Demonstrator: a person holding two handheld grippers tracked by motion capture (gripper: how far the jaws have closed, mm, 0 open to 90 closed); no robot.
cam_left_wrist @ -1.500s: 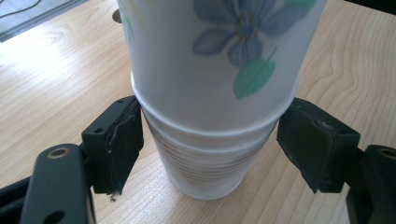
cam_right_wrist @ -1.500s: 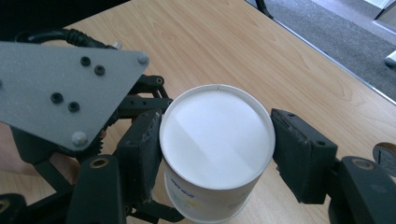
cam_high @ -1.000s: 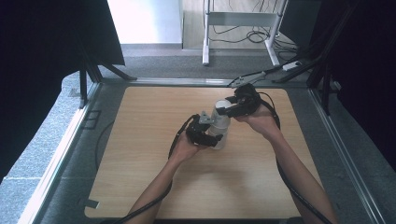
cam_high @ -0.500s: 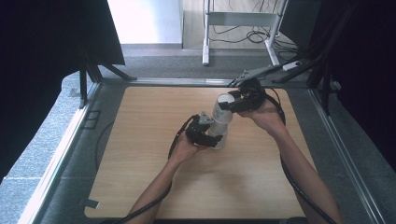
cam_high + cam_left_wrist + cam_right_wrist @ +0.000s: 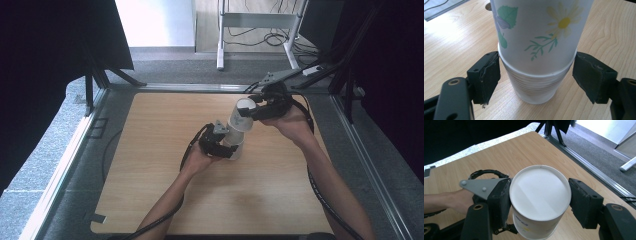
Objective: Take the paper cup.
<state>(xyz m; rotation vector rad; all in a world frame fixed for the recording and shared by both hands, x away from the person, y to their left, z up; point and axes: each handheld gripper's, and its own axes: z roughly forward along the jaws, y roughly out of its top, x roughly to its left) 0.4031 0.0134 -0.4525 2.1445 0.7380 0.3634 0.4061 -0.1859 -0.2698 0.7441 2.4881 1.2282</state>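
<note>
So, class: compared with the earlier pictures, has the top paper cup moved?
Yes. The top paper cup, clamped in the right tongs, has risen and drawn out of the cup stack, nearer the table's far edge in the high view.

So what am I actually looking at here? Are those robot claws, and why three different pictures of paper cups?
No robot here: a person holds a hand-operated tool with two black jaws in each hand. The high view is from a camera above the wooden table, with the forearms coming in from the bottom. The other two pictures come from small cameras riding on each tool, looking along its jaws.

On the table stands a nested stack of paper cups. The left gripper sits around the stack's lower cups; its jaws have just been opening, and in its own view the pads stand slightly apart from the rims. The right gripper is clamped on the top cup, which is white with a flower print and upside down, its flat base facing the camera. It looks as if that cup is being pulled off the stack.
</note>
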